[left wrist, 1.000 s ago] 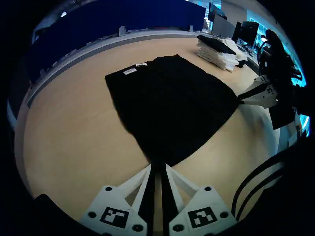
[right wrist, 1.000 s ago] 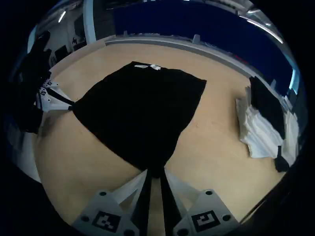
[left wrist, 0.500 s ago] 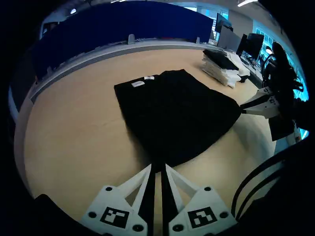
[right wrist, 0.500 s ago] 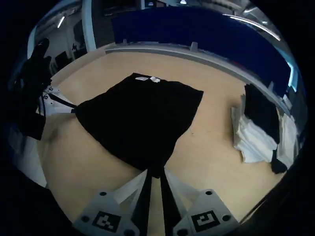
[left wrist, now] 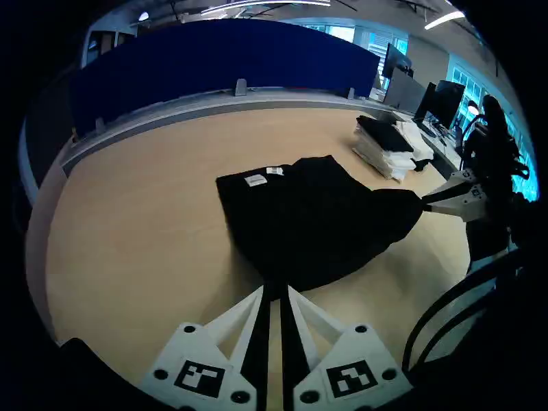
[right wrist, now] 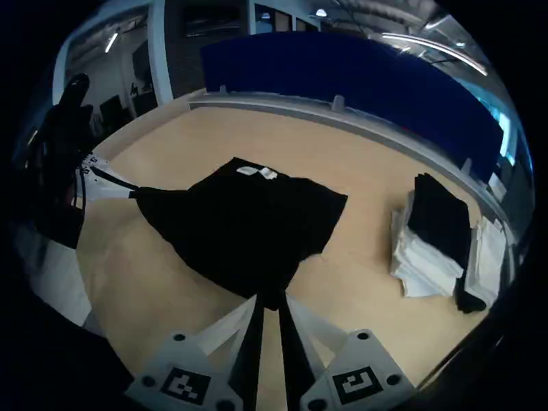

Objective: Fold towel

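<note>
A black towel lies partly on the light wooden table, with its near edge raised off the surface. My left gripper is shut on one near corner; the right gripper view has it at the left, still holding that corner. My right gripper is shut on the other near corner, and it appears at the right of the left gripper view. Two white tags mark the towel's far edge, which rests flat on the table.
A stack of folded white and black towels sits farther along the table. A blue partition runs along the table's far edge. Monitors stand beyond the stack. A black cable hangs near my left gripper.
Both grippers have risen and carried the towel's near edge up and toward the far edge. The raised half now sags in a fold, and the towel's footprint on the table has shrunk.
</note>
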### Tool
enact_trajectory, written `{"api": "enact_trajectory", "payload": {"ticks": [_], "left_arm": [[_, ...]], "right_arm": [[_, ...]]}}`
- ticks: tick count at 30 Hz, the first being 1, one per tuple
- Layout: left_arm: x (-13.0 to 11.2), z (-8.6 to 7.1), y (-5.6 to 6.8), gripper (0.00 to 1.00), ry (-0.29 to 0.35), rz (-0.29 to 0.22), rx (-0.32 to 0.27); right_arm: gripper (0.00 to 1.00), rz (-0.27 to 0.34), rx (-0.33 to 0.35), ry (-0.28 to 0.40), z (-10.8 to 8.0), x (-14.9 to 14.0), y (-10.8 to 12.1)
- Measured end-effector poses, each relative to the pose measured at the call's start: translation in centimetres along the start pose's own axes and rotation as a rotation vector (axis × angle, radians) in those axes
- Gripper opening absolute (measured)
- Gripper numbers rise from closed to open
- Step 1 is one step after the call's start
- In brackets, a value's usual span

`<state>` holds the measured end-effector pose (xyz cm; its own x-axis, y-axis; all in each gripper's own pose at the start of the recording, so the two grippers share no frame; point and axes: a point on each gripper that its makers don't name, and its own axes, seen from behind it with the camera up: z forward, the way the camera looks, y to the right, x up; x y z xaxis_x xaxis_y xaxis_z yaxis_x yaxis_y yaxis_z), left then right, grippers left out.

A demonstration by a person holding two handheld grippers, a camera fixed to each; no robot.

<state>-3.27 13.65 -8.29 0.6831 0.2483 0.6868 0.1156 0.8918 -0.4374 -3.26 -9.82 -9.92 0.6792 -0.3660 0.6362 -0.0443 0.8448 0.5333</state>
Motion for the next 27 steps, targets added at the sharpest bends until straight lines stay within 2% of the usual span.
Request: {"api": "enact_trajectory", "payload": {"ticks": [6, 15, 27], "left_arm": [[1.2, -1.6, 0.3, 0.09, 0.025, -0.023, 0.005], [2.6, -3.1, 0.8, 0.09, 0.058, -0.066, 0.003], [2.4, -3.9, 0.9, 0.09, 0.060, -0.075, 0.008]], "right_arm": [[0.15, 0.027, 0.004, 0.020, -1.4, 1.1, -0.4], [0.15, 0.041, 0.004, 0.035, -3.4, 2.1, -1.1], [0.15, 0.047, 0.017, 0.031, -4.4, 1.8, -1.9]]}}
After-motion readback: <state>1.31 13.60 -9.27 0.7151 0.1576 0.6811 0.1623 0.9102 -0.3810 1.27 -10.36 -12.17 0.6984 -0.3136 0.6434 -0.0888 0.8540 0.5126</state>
